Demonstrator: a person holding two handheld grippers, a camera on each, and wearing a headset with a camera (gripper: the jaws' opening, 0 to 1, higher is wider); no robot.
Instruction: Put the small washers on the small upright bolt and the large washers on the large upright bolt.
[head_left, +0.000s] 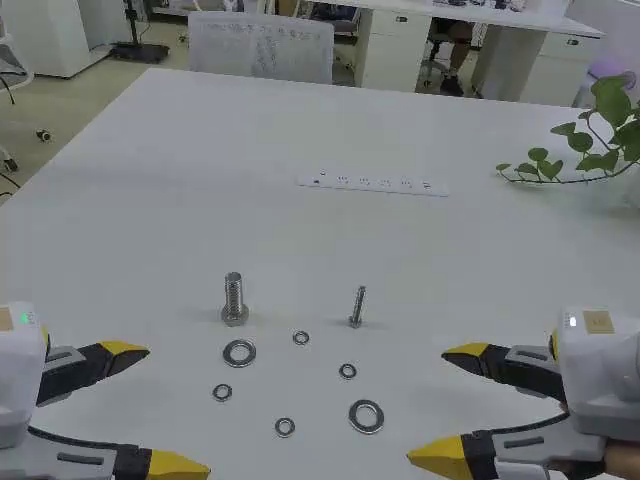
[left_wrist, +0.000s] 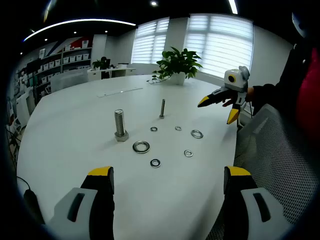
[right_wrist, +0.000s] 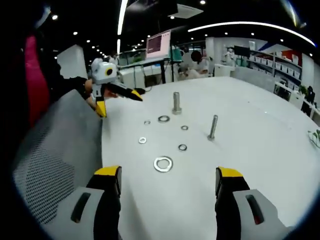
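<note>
So, bolts: big bolt (head_left: 233, 298) & small bolt (head_left: 357, 306) upright, side by side, mid table (head_left: 200, 180).
Washers: 2 large washers (head_left: 239, 353), 4 small washers (head_left: 301, 338), flat, loose, just in front of bolts.
L gripper (head_left: 160, 408): jaws wide, nothing held, left of washers.
R gripper (head_left: 437, 404): same, right of washers.
Beyond: power strip (head_left: 370, 183), plant (head_left: 600, 140).

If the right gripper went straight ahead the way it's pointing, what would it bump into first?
Probably the nearer large washer, flat on the table straight ahead of the right gripper and its open fingers. Its height is unclear, so it might pass over.
</note>
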